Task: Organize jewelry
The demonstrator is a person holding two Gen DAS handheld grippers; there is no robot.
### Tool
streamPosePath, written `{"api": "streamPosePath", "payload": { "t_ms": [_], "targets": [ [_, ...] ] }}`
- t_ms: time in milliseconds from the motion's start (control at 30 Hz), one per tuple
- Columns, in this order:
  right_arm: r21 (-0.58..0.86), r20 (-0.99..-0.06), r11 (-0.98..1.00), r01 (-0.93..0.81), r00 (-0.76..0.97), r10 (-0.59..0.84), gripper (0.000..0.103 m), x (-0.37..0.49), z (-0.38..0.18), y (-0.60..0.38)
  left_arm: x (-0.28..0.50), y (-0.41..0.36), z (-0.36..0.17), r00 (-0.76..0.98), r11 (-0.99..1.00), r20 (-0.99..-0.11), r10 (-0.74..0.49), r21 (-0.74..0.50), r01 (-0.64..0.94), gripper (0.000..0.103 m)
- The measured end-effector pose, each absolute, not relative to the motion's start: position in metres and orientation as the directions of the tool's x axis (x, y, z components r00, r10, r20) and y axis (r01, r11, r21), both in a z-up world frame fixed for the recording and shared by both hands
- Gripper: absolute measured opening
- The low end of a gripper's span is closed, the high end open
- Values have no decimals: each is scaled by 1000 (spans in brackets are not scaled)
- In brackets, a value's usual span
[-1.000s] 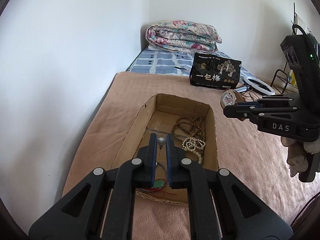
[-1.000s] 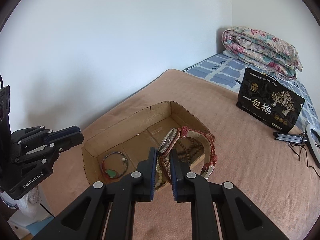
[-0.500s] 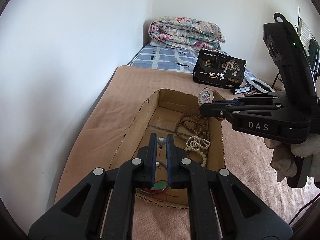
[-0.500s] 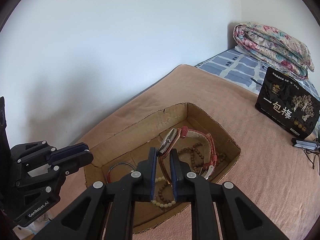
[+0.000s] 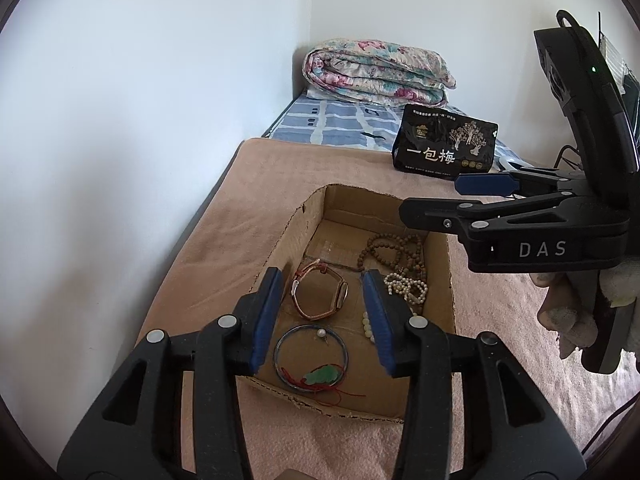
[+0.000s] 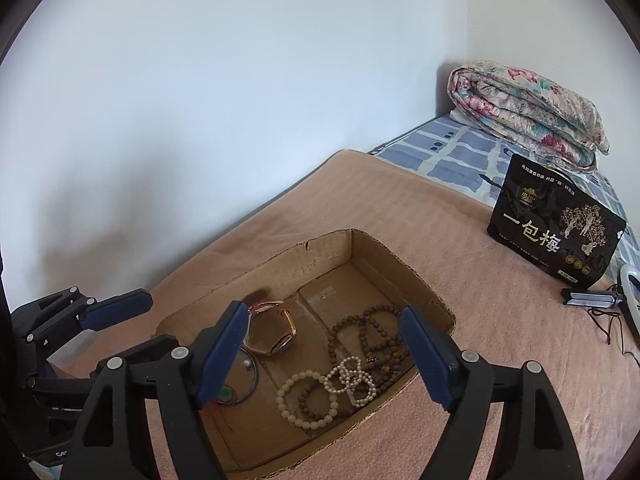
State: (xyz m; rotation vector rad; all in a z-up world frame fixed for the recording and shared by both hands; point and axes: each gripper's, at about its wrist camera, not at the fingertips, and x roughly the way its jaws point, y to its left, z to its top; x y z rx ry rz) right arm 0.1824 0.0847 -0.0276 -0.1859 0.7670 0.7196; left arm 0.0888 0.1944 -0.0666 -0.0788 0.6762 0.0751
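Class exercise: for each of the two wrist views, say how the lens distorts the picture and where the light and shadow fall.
Left wrist view: fisheye bends the wall, dark corners frame the picture; soft daylight, and the cardboard box is dimmer inside around the watch. Right wrist view: the same curved edges and dark rim; a faint grey shadow lies on the wall, the box floor is shaded, and no glare shows.

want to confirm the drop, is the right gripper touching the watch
Apart. The right wrist view shows the right gripper open and empty above the box, with the watch lying on the floor.
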Motion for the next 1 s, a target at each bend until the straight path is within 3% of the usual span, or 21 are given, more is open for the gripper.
{"api": "streamPosePath", "payload": {
  "t_ms": [633, 767, 933, 1000],
  "targets": [
    [31, -653, 793, -609, 588, 477, 90, 141, 18, 49, 53, 172, -26, 817, 995, -571, 79, -2, -98, 43],
    [-1, -625, 811, -585, 633, 457, 93, 123, 35, 34, 36, 164, -12, 829, 995, -552, 91, 10, -102, 52],
    [-6, -587, 829, -559, 674, 449, 98, 100, 53, 11, 14, 151, 5, 839, 995, -535, 99, 25, -101, 55],
    [-9, -576, 839, -544, 689, 440, 98, 93, 59, 3, 6, 147, 10, 843, 995, -529, 97, 22, -101, 63]
  ]
}}
